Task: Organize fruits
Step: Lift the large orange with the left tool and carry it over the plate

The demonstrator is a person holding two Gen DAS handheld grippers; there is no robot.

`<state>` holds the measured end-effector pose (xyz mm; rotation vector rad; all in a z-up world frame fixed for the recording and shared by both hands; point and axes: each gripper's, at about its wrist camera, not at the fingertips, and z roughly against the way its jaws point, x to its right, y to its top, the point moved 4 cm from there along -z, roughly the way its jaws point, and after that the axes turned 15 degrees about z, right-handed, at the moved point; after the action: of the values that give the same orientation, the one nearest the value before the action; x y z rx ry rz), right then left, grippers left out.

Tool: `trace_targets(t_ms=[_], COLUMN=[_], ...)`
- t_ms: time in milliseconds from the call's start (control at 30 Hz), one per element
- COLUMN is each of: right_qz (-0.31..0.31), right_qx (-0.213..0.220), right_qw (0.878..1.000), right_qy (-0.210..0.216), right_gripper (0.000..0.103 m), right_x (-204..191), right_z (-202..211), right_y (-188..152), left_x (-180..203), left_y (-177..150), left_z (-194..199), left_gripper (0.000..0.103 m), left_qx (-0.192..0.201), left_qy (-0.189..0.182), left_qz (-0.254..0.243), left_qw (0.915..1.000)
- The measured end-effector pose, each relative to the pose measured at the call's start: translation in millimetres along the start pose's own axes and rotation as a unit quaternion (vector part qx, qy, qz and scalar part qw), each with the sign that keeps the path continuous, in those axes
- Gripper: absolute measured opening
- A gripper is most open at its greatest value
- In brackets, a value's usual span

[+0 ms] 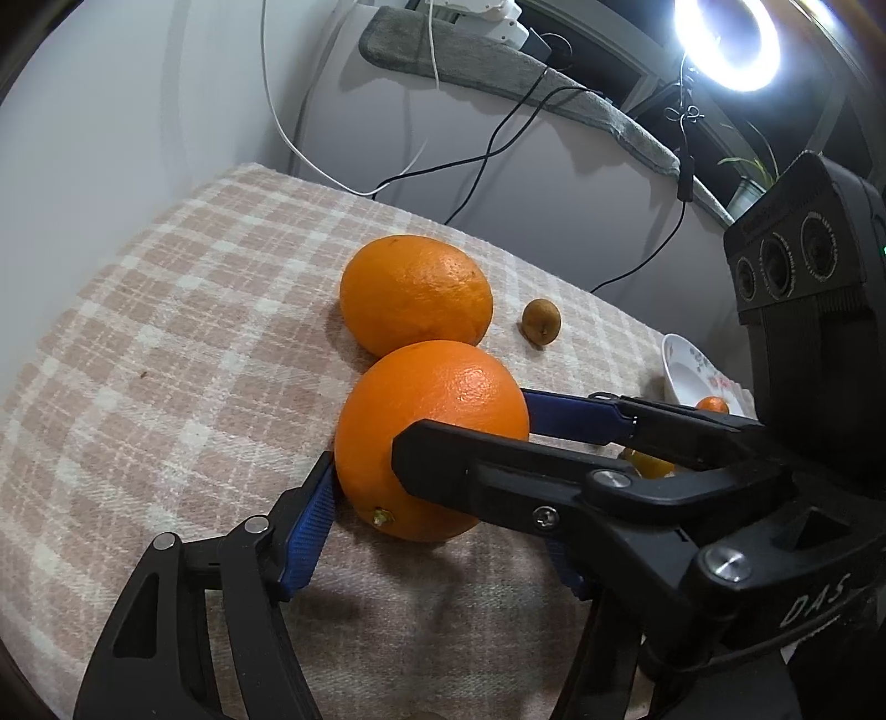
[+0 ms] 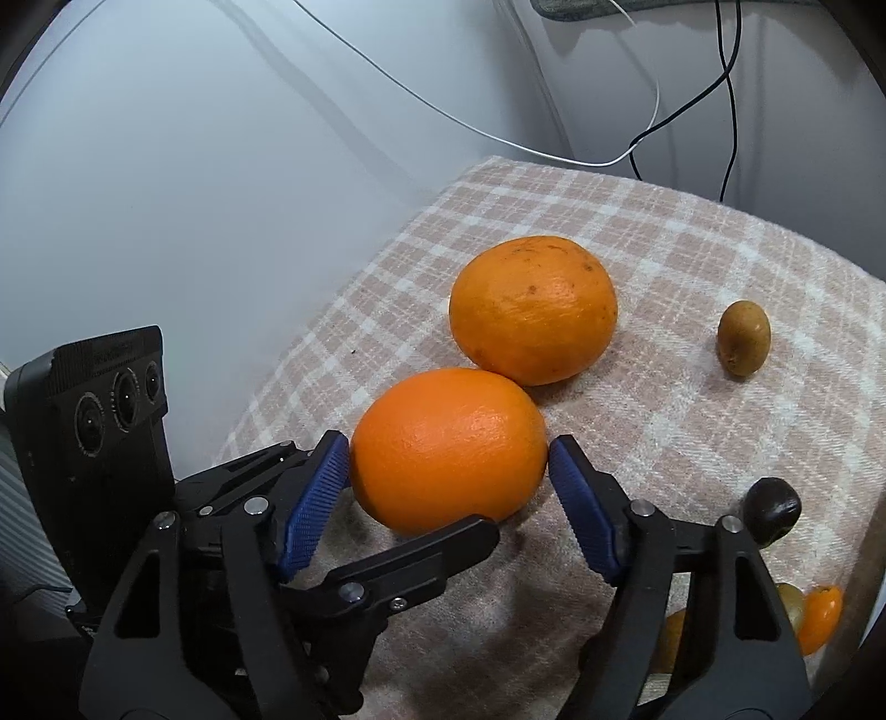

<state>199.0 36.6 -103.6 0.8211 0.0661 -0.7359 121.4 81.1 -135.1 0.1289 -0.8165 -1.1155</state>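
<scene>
Near orange [image 2: 448,451] between right tongs [image 2: 449,462], touching second orange [image 2: 532,310].

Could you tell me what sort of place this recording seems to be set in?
Probably a home room rigged for filming: a plaid cloth covers the table, a ring light shines overhead, and cables trail down the wall.

A checked beige-and-white cloth [image 1: 166,343] is spread over the surface. Black and white cables [image 1: 487,149] are hung down the far wall. A lit ring light [image 1: 725,41] is mounted far right, above a grey towel [image 1: 498,72].
</scene>
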Motion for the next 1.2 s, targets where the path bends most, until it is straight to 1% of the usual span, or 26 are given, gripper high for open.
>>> trace_targets(t_ms=[367, 567, 867, 1200], right_qz=[-0.004, -0.001, -0.012, -0.04], right_qx=[0.015, 0.032, 0.06, 0.089], right_qw=[1.0, 0.999, 0.998, 0.993], right_qy=[-0.001, -0.007, -0.029, -0.073], right_gripper=[0.077, 0.077, 0.077, 0.077], right_x=[-5, -8, -3, 22], right_z=[14, 35, 78, 133], right_y=[-2, -4, -22, -54], left_x=[12, 28, 66, 125], left_y=[-3, -7, -21, -43], left_z=[12, 24, 30, 18], left_gripper=[0.065, 0.065, 0.065, 0.065], left_qx=[0.014, 0.024, 0.025, 0.008], left_qy=[0.002, -0.002, -0.02, -0.05], left_qz=[-0.014, -0.03, -0.057, -0.101], left_qw=[0.9998, 0.9993, 0.9979, 0.9936])
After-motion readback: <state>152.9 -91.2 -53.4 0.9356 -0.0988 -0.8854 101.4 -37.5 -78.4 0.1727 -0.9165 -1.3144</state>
